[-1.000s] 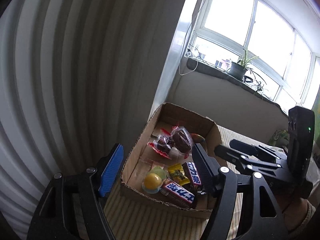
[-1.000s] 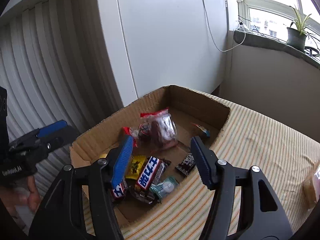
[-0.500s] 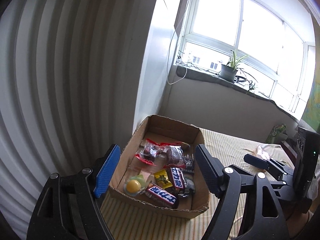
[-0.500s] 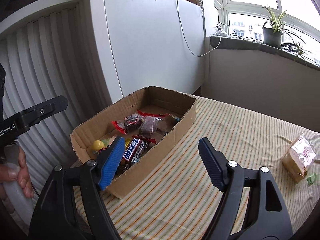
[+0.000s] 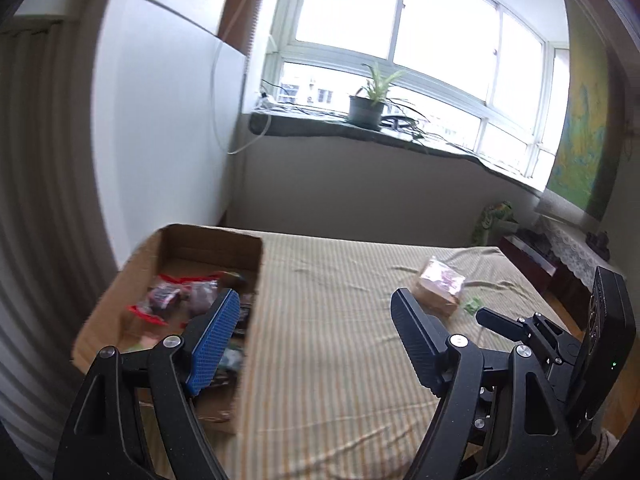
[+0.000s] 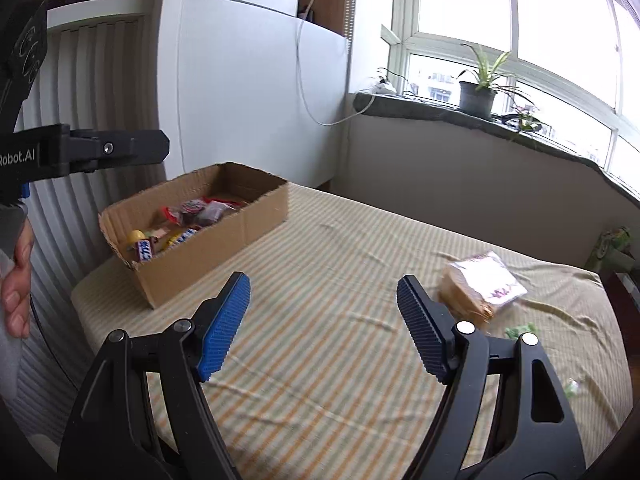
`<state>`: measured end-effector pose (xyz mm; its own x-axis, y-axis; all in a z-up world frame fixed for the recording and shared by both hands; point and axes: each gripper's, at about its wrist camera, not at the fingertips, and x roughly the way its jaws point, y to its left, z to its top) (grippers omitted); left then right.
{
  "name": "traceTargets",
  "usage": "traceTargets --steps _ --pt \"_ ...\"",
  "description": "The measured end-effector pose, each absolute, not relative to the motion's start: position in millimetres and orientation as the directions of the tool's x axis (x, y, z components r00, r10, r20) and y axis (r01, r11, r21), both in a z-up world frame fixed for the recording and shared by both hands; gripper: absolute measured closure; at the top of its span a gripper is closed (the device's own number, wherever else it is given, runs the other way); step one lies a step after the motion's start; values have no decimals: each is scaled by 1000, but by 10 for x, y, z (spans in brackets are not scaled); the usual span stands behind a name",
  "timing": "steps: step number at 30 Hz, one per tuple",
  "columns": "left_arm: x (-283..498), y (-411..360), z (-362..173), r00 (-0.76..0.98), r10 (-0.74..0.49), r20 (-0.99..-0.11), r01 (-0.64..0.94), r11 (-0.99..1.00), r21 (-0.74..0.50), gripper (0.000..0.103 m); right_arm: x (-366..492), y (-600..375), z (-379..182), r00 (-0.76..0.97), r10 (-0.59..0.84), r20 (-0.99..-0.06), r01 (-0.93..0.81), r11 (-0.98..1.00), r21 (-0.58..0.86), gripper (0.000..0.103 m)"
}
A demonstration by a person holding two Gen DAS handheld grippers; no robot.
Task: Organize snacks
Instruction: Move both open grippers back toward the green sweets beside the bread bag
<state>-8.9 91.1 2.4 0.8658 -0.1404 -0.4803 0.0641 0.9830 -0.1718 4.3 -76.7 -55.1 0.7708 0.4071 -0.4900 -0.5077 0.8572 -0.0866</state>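
Observation:
An open cardboard box (image 6: 224, 240) (image 5: 132, 272) holds several wrapped snacks at the left end of a striped tablecloth (image 6: 340, 320). A clear packet of brown biscuits (image 6: 480, 288) (image 5: 438, 284) lies on the cloth to the right, with small green wrapped sweets (image 6: 520, 330) beside it. My right gripper (image 6: 324, 300) is open and empty above the middle of the cloth, the packet just past its right finger. My left gripper (image 5: 316, 312) is open and empty beside the box's right wall. The right gripper also shows in the left wrist view (image 5: 520, 332).
A white cabinet (image 6: 248, 92) and a ribbed radiator panel (image 6: 80, 92) stand behind the box. A windowsill with a potted plant (image 6: 476, 92) runs along the back. A green bag (image 5: 494, 220) and dark furniture (image 5: 532, 256) lie past the table's far right end.
Both grippers have drawn back from the box and swung right. The biscuit packet and green sweets have come into view. Both stay open and empty.

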Motion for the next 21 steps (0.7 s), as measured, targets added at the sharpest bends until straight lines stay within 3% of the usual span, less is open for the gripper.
traceTargets --steps 9,15,21 --pt "162 -281 -88 768 -341 -542 295 940 -173 25 33 -2247 -794 831 183 -526 -248 967 -56 23" --pt "186 -747 -135 724 -383 -574 373 917 -140 25 -7 -3018 -920 832 63 -552 -77 997 -2 20" --pt "247 -1027 -210 704 -397 -589 417 902 -109 25 -13 -3221 -953 832 49 -553 -46 999 19 20"
